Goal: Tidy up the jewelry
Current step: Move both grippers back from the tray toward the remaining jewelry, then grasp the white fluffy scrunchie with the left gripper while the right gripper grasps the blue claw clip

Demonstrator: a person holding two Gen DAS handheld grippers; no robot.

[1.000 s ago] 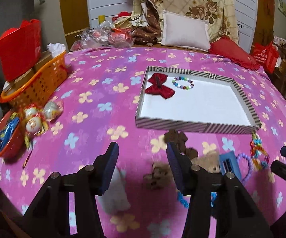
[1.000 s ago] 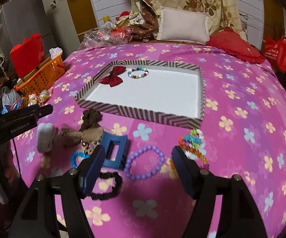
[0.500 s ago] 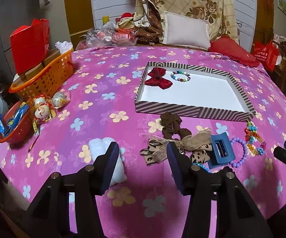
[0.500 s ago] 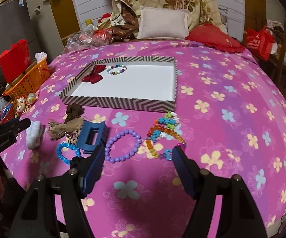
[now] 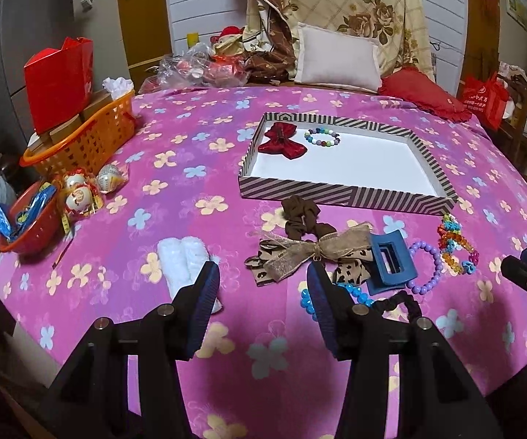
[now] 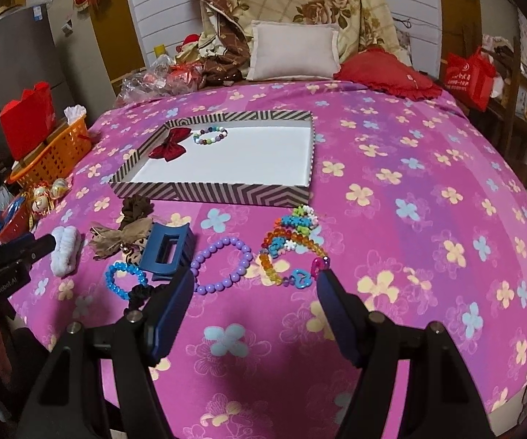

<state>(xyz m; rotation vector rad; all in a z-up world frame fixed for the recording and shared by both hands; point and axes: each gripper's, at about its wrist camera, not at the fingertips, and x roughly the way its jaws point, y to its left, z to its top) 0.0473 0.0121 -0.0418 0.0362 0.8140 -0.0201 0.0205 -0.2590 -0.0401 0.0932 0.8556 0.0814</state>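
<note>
A striped tray lies on the pink flowered bed, holding a red bow and a multicoloured bead bracelet. In front of it lie a brown scrunchie, a tan leopard bow, a blue hair claw, a purple bead bracelet, a blue bead bracelet, a black scrunchie, colourful bracelets and a white fluffy scrunchie. My left gripper and right gripper are open and empty, hovering near the bed's front edge.
An orange basket with a red bag, a red bowl and wrapped balls sit at the left edge. Pillows and clutter lie at the back. A red bag stands at the right.
Both grippers have pulled back and up from the bed, so more of the loose jewelry shows in front of the fingers. Both stay open. Nothing on the bed moved.
</note>
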